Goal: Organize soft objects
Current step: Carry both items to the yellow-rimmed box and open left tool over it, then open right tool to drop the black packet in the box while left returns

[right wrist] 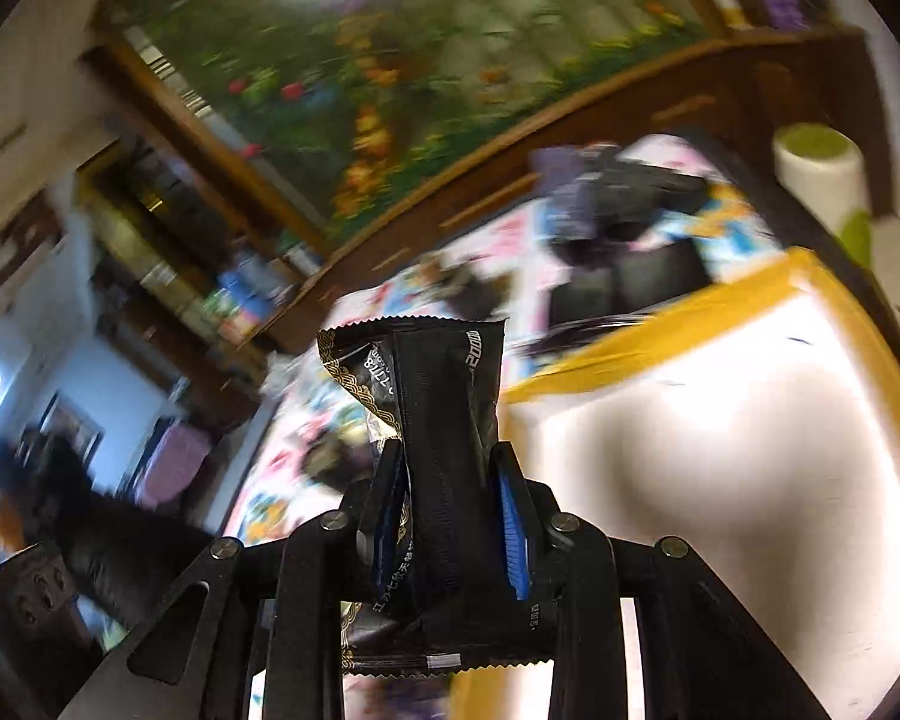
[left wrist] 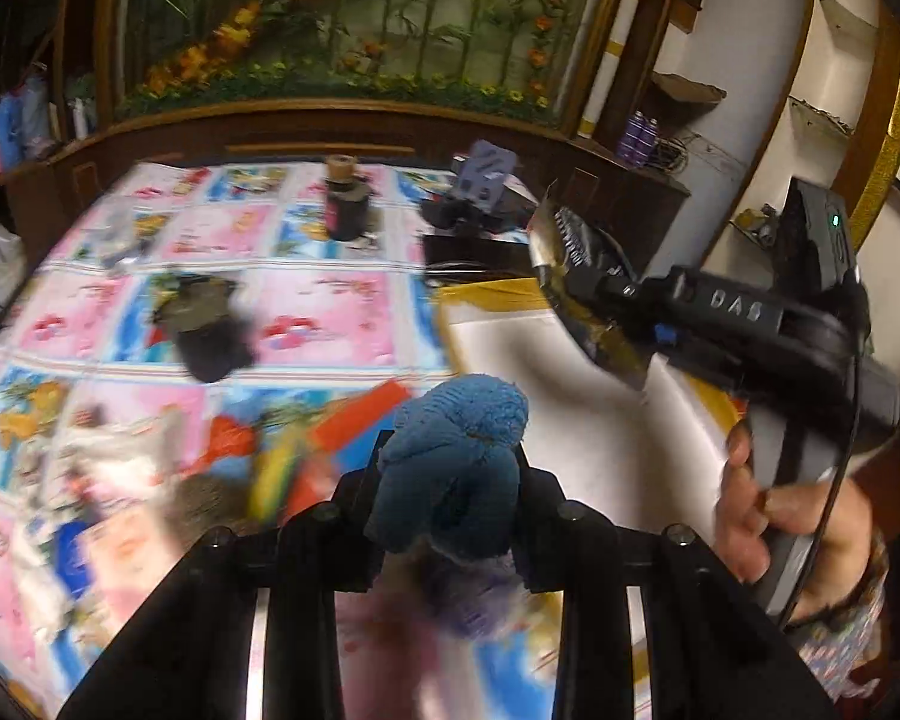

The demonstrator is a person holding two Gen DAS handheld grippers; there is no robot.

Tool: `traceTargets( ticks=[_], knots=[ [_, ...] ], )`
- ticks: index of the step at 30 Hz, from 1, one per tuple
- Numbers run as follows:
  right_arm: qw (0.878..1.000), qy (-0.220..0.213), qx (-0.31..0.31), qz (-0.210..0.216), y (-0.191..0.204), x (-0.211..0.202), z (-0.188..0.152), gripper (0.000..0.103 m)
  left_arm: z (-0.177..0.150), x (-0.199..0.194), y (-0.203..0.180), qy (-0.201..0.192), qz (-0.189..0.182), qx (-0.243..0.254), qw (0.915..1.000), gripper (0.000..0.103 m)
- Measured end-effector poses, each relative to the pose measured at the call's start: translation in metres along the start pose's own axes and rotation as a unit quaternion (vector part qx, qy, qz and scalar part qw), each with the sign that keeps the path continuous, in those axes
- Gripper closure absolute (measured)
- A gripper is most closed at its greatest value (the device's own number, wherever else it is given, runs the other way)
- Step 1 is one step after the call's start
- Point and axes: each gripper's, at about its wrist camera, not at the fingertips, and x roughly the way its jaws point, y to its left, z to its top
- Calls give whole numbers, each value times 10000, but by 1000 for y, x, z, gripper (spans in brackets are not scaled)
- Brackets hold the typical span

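Transport step, we judge: left gripper (left wrist: 450, 474) clamps a blue cloth (left wrist: 456, 450), right gripper (right wrist: 450, 480) clamps a black packet (right wrist: 432, 420), both near the white tray (left wrist: 570, 420); next, lower and release inside.

Two handheld grippers: left gripper (left wrist: 450, 480), right gripper (right wrist: 450, 480). One blue knitted cloth (left wrist: 462, 438). One black foil packet (right wrist: 432, 420). One white tray with yellow rim (right wrist: 660, 324). One patterned bedsheet (left wrist: 306, 300). One floral wall picture (left wrist: 354, 18). One hand (left wrist: 774, 522).
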Motion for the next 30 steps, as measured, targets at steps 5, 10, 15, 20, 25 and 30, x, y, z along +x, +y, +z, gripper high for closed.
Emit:
traceTargets(
  ticks=[5,10,15,20,25,30],
  knots=[
    [9978,39,525,-394,-41,0,11,72,28,61,-31,390,-188,-140,9990,72],
    [9927,189,912,-768,-69,6,12,72,36,116,-44,722,19,-165,9973,72],
    [9890,267,1085,-969,-81,13,9,71,34,142,-42,848,33,-305,9959,71],
    [9863,293,1147,-1145,-82,21,6,71,29,147,-41,743,170,-273,9967,68],
    [9846,268,1231,-1214,-82,19,5,66,28,145,-43,643,55,-141,9978,46],
    [9842,-94,1023,-1445,-71,6,8,43,27,128,-49,204,-16,86,9998,31]
  ],
)
